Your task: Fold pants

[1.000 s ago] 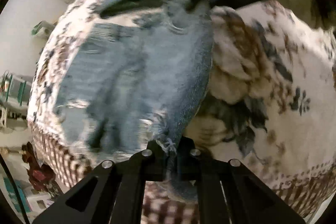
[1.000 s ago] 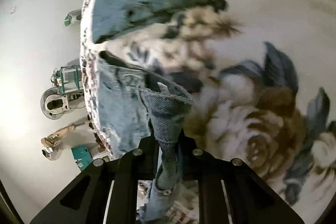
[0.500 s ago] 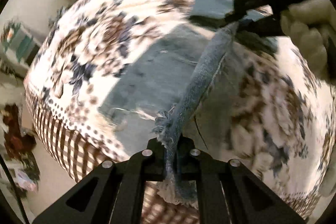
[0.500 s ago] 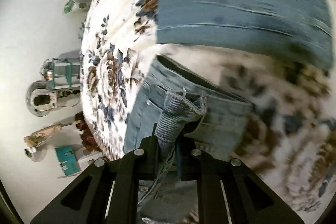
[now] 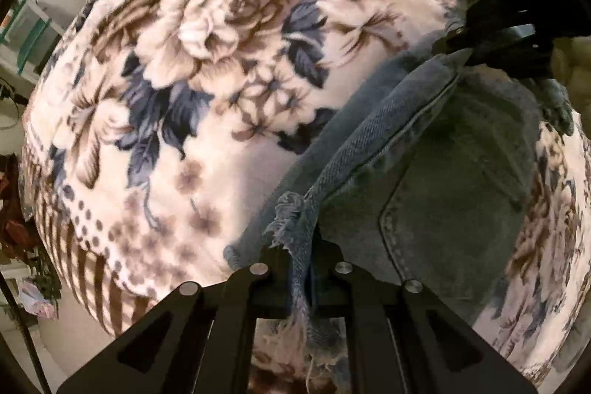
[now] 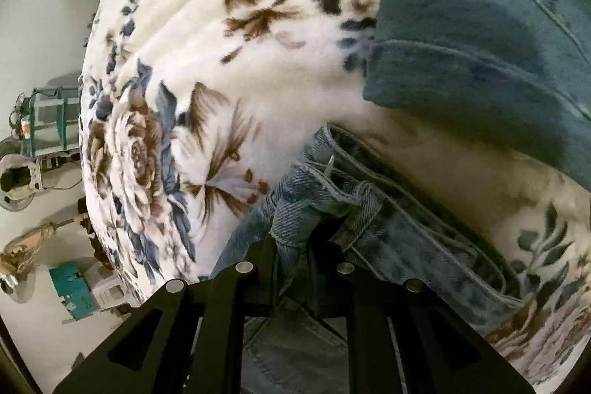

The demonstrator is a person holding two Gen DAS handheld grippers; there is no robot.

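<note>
Left wrist: the left gripper point(image 5: 301, 257) stays clamped on the frayed hem of the pants point(image 5: 443, 172), now swung across to the waistband, so the fold is nearly laid. Right wrist: the right gripper point(image 6: 295, 257) pinches the waistband over the floral blanket point(image 6: 221, 80); another folded denim piece point(image 6: 480, 24) lies near.

A: where's everything?
B: pants point(image 5: 443, 180) lie on the bed point(image 5: 221, 24), toward its right side. left gripper point(image 5: 301, 268) has the near hem, right gripper point(image 6: 310, 246) the waistband; another garment point(image 6: 480, 24) lies behind.
</note>
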